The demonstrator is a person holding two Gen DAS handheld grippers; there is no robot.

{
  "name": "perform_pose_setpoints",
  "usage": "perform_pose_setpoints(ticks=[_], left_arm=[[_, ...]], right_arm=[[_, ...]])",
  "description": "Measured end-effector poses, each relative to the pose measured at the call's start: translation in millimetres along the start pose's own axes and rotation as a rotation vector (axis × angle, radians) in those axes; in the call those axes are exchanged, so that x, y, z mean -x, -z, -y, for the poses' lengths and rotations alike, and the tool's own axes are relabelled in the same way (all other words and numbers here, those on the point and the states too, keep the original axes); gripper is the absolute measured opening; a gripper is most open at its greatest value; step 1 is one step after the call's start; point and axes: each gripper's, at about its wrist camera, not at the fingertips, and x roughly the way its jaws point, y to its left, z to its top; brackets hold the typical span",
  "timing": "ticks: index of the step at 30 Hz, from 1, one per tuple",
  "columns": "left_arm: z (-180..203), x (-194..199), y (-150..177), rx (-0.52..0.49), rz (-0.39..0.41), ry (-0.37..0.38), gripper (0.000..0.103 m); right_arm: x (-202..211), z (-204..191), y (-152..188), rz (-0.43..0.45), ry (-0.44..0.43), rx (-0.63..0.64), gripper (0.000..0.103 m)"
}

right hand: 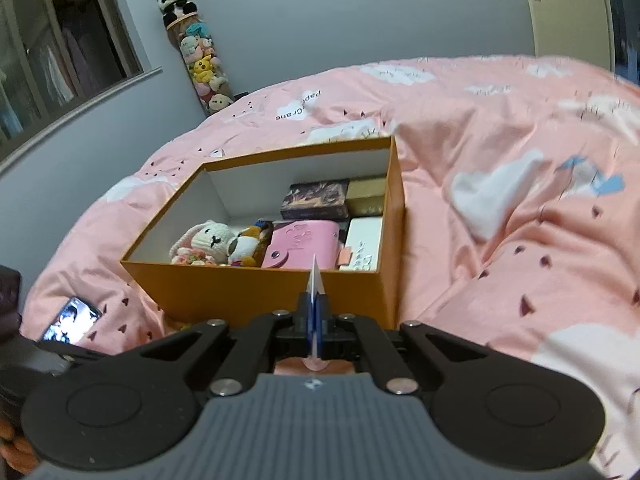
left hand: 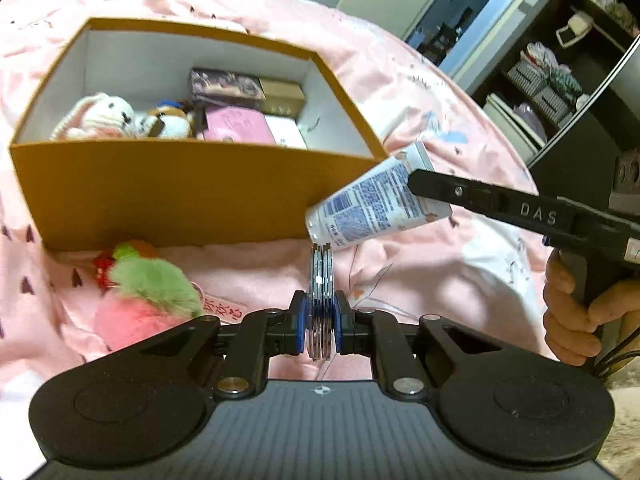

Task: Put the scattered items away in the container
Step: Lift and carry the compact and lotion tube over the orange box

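The left tongs are seen clamped on a stack of thin shiny discs, held on edge between the blue pads just in front of the orange box. The right tongs are closed on the flat crimped end of a white tube; in the left wrist view the tube is held tilted, cap end down, just off the near right corner of the box and clear of the bed. The right tongs' handle is gripped by a hand at the right edge of that view.

A fluffy pink and green toy is seen lying on the pink bedspread, against the near wall of the box toward its left end. A phone with a lit screen lies on the bedspread left of the box.

Inside the box, a white knitted rabbit and a brown and white plush dog are found at the left, a pink wallet in the middle, a white carton at the right, and a dark patterned carton with a gold one along the far wall.

Beyond the box, a tall clear tube of plush toys topped by a panda is seen standing against the wall.
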Motion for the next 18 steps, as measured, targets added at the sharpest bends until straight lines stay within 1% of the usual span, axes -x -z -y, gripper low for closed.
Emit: perform_pose_setpoints(ticks=[6, 10, 13, 18], left_arm=[[-8, 26, -20, 0.060, 0.075, 0.024, 0.015], [-12, 38, -43, 0.072, 0.118, 0.033, 0.015], [-16, 37, -64, 0.091, 0.129, 0.050, 0.015], [-17, 21, -103, 0.112, 0.137, 0.075, 0.015]], right_arm=[[20, -4, -13, 0.027, -0.016, 0.028, 0.002], [37, -9, -28, 0.054, -0.041, 0.062, 0.002], [49, -13, -44, 0.100, -0.058, 0.085, 0.002], [50, -15, -68, 0.170, -0.044, 0.124, 0.002]])
